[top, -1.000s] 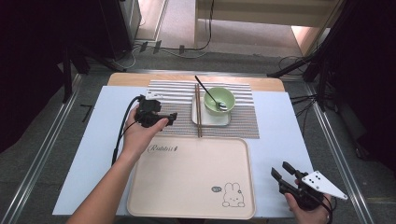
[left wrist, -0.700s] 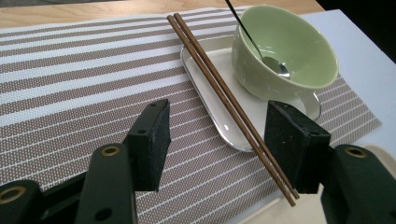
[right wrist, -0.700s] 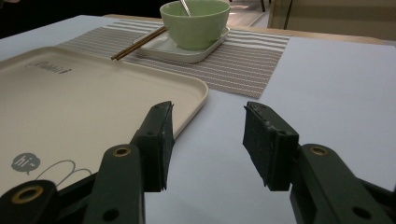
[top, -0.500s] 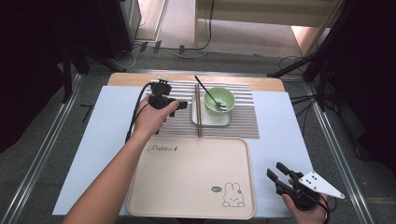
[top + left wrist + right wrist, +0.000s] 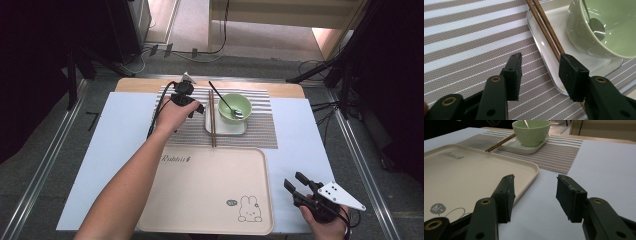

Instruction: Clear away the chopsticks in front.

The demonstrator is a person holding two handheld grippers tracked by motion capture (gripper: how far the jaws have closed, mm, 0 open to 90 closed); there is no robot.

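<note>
Left gripper [image 5: 540, 75] open above striped mat; chopsticks [image 5: 546, 27] just ahead by right jaw, resting on plate [image 5: 549, 62] rim. Thin, stiff, smooth, likely to roll: pinch both mid-length. Right gripper [image 5: 535, 195] open, idle.

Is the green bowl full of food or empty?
Empty of food. The green bowl stands upright on its white dish, and inside shows just a spoon against bare glaze.
</note>
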